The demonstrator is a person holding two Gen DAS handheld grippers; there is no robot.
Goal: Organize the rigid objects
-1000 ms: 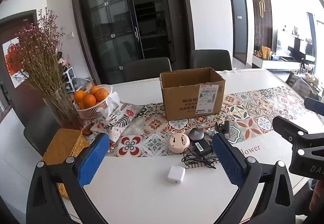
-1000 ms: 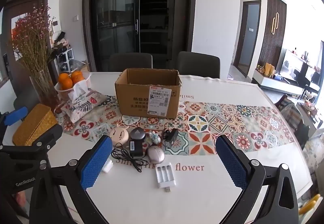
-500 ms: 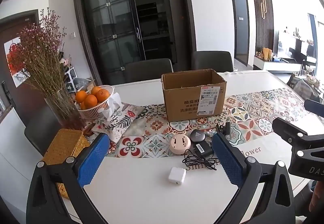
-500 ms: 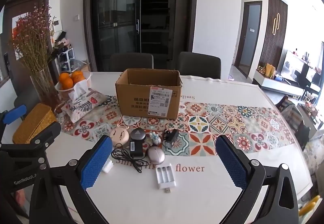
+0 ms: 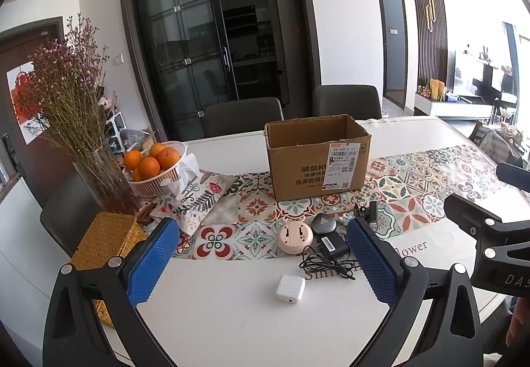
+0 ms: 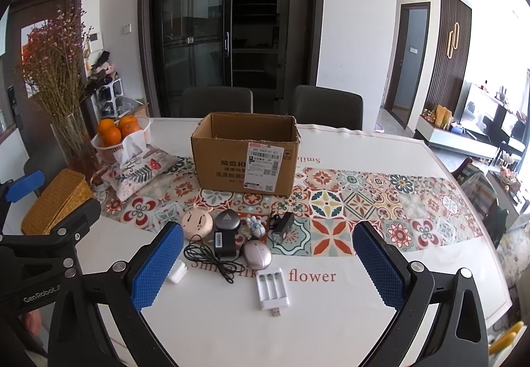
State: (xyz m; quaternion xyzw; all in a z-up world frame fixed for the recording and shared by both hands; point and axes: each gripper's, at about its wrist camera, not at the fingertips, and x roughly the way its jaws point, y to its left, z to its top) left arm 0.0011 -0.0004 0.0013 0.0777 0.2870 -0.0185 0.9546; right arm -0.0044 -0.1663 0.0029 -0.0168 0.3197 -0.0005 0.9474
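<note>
An open cardboard box [image 5: 318,156] [image 6: 246,153] stands on the patterned runner. In front of it lie several small items: a pink round case [image 5: 294,233] [image 6: 197,224], a dark triangular case [image 6: 227,220], a black charger with cable [image 5: 331,246] [image 6: 224,243], a white cube adapter [image 5: 290,288] [image 6: 176,271], a pinkish oval mouse [image 6: 255,253], a white battery charger [image 6: 272,290], a small figurine [image 6: 255,225]. My left gripper [image 5: 265,262] is open above the near table edge, nothing between its blue pads. My right gripper [image 6: 268,267] is open too, to its right, empty.
A basket of oranges [image 5: 154,166], a glass vase of dried flowers [image 5: 102,174], a tissue pouch [image 5: 195,194] and a woven yellow box [image 5: 106,237] crowd the left side. Two dark chairs [image 6: 326,105] stand behind the table [image 5: 232,317].
Both views have shifted only slightly; the objects on the table have not moved and both grippers stay open.
</note>
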